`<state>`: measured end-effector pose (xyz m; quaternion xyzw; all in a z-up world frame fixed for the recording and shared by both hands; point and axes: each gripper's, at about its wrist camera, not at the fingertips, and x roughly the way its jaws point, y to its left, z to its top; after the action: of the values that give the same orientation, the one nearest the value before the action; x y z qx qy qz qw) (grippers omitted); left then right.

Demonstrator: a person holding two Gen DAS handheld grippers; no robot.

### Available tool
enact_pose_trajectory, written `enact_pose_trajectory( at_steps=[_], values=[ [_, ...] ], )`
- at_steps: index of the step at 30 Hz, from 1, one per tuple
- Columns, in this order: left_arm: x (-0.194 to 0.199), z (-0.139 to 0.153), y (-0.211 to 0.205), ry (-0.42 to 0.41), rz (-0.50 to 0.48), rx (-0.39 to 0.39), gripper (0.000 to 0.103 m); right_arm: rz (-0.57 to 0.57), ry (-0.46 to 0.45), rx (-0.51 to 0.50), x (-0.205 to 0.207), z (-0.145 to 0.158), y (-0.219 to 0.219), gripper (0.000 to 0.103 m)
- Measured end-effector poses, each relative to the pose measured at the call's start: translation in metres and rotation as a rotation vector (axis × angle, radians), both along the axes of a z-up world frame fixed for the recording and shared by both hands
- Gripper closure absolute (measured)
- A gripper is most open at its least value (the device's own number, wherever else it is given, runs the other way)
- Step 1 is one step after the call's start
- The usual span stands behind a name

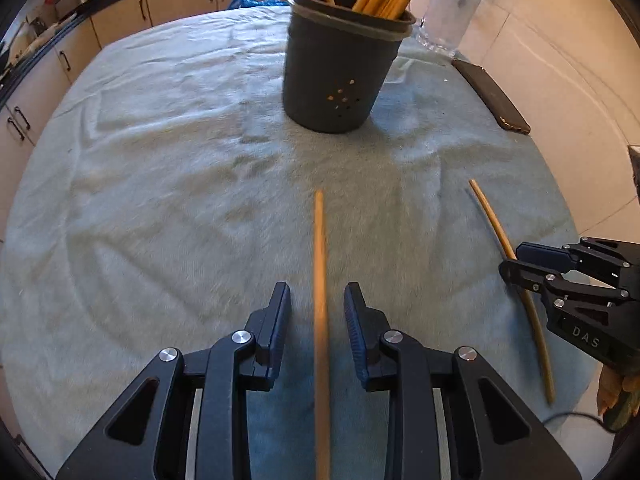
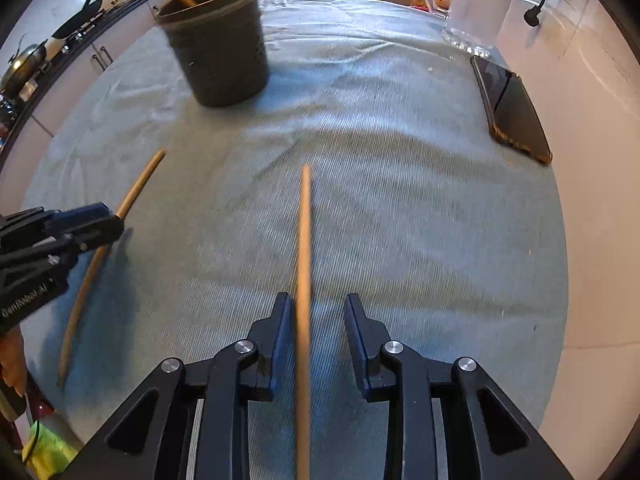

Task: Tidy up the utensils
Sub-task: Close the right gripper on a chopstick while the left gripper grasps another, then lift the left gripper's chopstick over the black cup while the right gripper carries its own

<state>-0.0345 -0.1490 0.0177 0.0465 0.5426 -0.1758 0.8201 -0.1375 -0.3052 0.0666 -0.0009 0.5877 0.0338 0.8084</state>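
Note:
A dark grey holder (image 1: 340, 64) with several wooden chopsticks stands at the far middle of the cloth; it also shows in the right wrist view (image 2: 220, 44). One loose chopstick (image 1: 320, 280) lies between the open jaws of my left gripper (image 1: 317, 300), not touching the pads. A second chopstick (image 2: 304, 264) lies between the open jaws of my right gripper (image 2: 316, 308), close to its left pad. The right gripper shows in the left wrist view (image 1: 516, 264) over that second chopstick (image 1: 492, 220). The left gripper shows in the right wrist view (image 2: 108, 220) over the first chopstick (image 2: 136, 188).
A pale green cloth (image 1: 160, 200) covers the table. A dark phone (image 2: 512, 108) lies at the right edge. A clear glass jug (image 2: 476, 8) stands at the far right. Kitchen counters and cabinets (image 1: 120, 16) run behind and to the left.

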Motion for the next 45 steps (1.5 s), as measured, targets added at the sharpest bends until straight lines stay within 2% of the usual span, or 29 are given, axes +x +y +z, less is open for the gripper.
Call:
enact_pose_trajectory(
  at_steps=[9, 10, 11, 12, 15, 19, 24, 29, 36, 45],
  values=[
    [0.021, 0.0, -0.018, -0.027, -0.01, 0.028, 0.077, -0.019, -0.026, -0.01, 0.038, -0.006, 0.013, 0.081],
    [0.02, -0.001, -0.019, -0.034, -0.01, 0.029, 0.077, -0.02, -0.035, -0.012, 0.04, -0.007, 0.015, 0.084],
    [0.021, -0.001, -0.02, -0.04, -0.009, 0.029, 0.077, -0.023, -0.052, -0.021, 0.041, -0.007, 0.017, 0.092],
    [0.021, -0.001, -0.02, -0.046, -0.007, 0.027, 0.095, -0.025, -0.061, -0.027, 0.044, -0.008, 0.016, 0.095],
    [0.018, 0.002, -0.014, -0.042, 0.018, -0.012, 0.098, -0.031, -0.092, -0.038, 0.043, -0.007, 0.021, 0.096],
    [0.006, 0.024, -0.001, -0.113, 0.033, -0.031, 0.098, -0.036, -0.174, -0.029, 0.026, 0.015, 0.026, 0.096],
    [-0.018, 0.06, 0.017, -0.197, 0.049, -0.081, 0.097, -0.027, -0.327, 0.012, -0.003, 0.06, 0.034, 0.096],
    [-0.034, 0.087, 0.028, -0.269, 0.065, -0.102, 0.097, -0.019, -0.428, 0.038, -0.023, 0.09, 0.037, 0.096],
    [-0.062, 0.116, 0.027, -0.374, 0.063, -0.059, 0.097, -0.008, -0.489, 0.052, -0.043, 0.11, 0.04, 0.096],
    [-0.078, 0.125, 0.022, -0.423, 0.048, -0.043, 0.097, -0.013, -0.522, 0.055, -0.059, 0.12, 0.04, 0.096]
  ],
)
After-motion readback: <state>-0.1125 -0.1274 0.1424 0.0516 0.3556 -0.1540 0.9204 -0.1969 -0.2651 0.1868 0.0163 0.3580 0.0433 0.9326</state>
